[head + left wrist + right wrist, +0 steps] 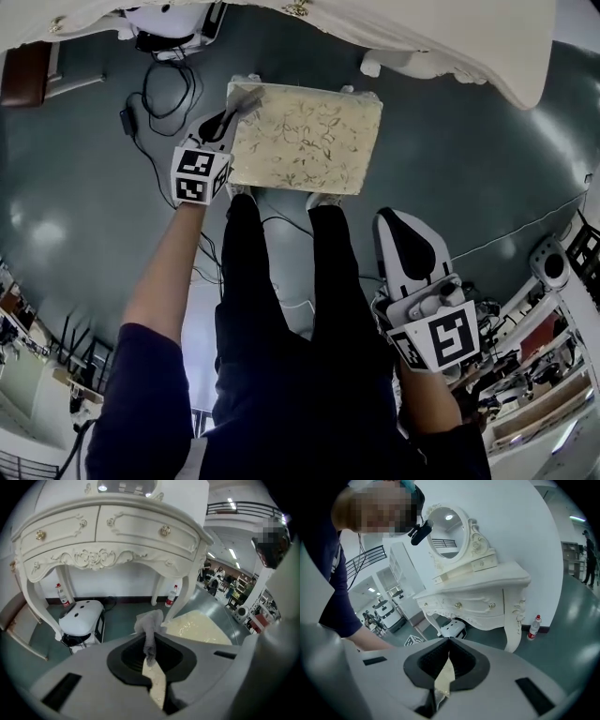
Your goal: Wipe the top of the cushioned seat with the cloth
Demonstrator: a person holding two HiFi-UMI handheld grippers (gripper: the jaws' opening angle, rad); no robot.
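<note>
The cushioned seat (305, 139) is a cream rectangular stool top with a leafy pattern, on the floor ahead of my legs. My left gripper (234, 108) is at its far left corner, shut on a pale grey cloth (246, 97). In the left gripper view the cloth (149, 630) bunches up out of the closed jaws, and the seat (201, 626) lies to the right. My right gripper (392, 221) hangs back by my right hip, away from the seat, shut with nothing in it (449, 641).
A white carved dressing table (441, 37) stands just beyond the seat. Under it sits a white device (82, 618), with black cables (159, 98) on the floor to the left. Two bottles (172, 596) stand by the wall. My legs (281, 281) are close behind the seat.
</note>
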